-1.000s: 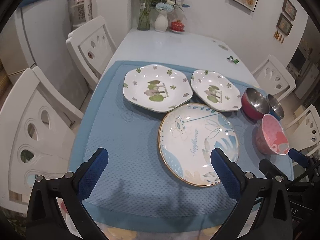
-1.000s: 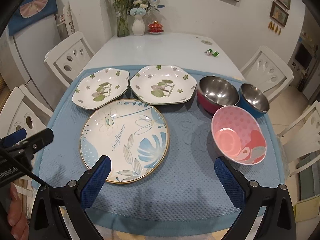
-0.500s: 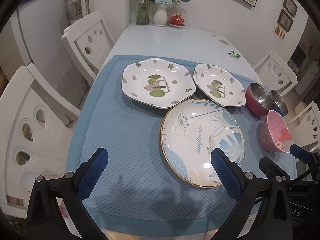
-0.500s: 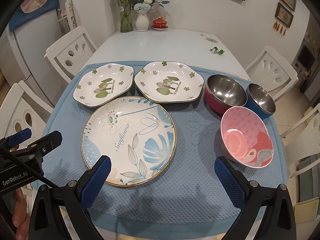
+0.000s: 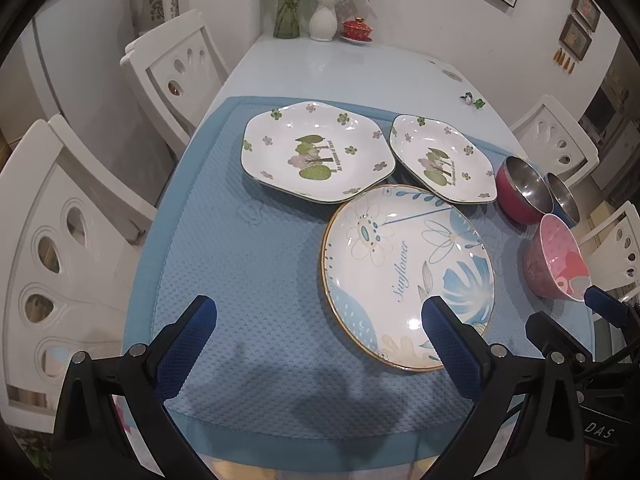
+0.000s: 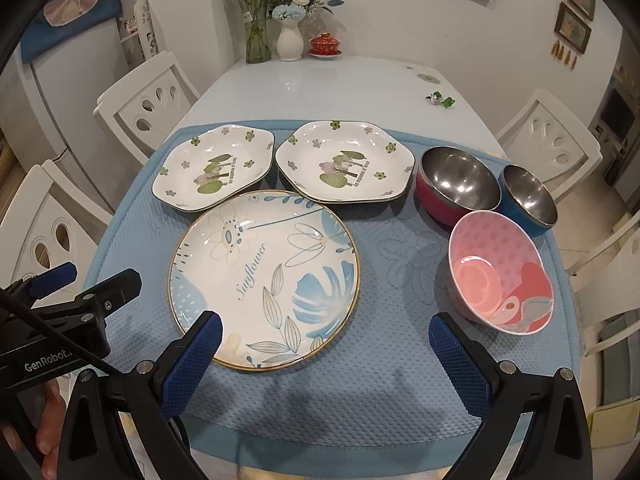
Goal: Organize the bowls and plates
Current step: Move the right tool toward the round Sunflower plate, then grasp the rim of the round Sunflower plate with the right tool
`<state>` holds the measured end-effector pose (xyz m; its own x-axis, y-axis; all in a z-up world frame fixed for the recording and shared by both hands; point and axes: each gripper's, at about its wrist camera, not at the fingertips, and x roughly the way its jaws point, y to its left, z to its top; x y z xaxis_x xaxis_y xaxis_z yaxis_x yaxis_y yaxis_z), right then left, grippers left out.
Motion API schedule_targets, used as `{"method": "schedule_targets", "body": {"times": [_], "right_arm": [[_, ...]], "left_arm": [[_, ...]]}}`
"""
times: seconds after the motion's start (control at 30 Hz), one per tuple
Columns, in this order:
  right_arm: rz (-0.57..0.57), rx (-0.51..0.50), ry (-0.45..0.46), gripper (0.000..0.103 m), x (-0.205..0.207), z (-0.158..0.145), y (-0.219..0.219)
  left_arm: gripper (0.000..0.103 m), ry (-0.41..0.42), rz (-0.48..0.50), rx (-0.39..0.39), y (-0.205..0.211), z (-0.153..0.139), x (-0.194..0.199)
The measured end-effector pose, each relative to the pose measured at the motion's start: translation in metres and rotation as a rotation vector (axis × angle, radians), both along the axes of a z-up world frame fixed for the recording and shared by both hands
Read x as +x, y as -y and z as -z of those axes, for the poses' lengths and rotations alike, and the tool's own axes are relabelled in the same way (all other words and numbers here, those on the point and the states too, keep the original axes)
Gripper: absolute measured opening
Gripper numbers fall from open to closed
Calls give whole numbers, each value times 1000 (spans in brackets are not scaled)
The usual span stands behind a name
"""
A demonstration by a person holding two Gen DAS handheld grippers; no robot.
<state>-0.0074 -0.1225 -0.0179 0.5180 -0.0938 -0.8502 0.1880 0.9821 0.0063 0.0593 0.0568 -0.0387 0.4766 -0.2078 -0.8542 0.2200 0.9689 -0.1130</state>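
Note:
A round "Sunflower" plate (image 5: 400, 264) (image 6: 264, 276) lies near the front of a blue mat (image 5: 240, 260). Behind it sit two six-sided white plates with tree prints (image 6: 212, 172) (image 6: 344, 168). To the right cluster a red steel bowl (image 6: 456, 188), a blue steel bowl (image 6: 528, 204) and a pink bowl (image 6: 500, 276). My left gripper (image 5: 316, 312) hovers open over the mat's front left, its right finger above the round plate's rim. My right gripper (image 6: 325, 324) hovers open over the mat's front, between the round plate and the pink bowl. Neither holds anything.
White chairs (image 5: 176, 68) (image 6: 548, 136) stand along both sides of the table. At the far end are a glass vase of flowers (image 6: 258, 36), a white vase (image 6: 290, 42) and a red lidded cup (image 6: 325, 45). A small green trinket (image 6: 440, 100) lies on the bare tabletop.
Both grippers have moved forward and slightly lower over the table, so the dishes look larger. No dish has moved, and both grippers stay open.

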Motion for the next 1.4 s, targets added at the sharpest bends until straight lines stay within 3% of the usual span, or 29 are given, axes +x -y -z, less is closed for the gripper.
{"method": "schedule_targets", "body": {"times": [0.37, 1.13, 1.4], "right_arm": [[6, 21, -3, 103, 1, 3, 4], [53, 24, -10, 103, 1, 5, 14], [58, 65, -48, 103, 17, 25, 27]], "left_arm": [[102, -9, 22, 1, 6, 4, -1], [102, 49, 61, -1, 12, -4, -7], [102, 61, 87, 43, 16, 16, 15]]}}
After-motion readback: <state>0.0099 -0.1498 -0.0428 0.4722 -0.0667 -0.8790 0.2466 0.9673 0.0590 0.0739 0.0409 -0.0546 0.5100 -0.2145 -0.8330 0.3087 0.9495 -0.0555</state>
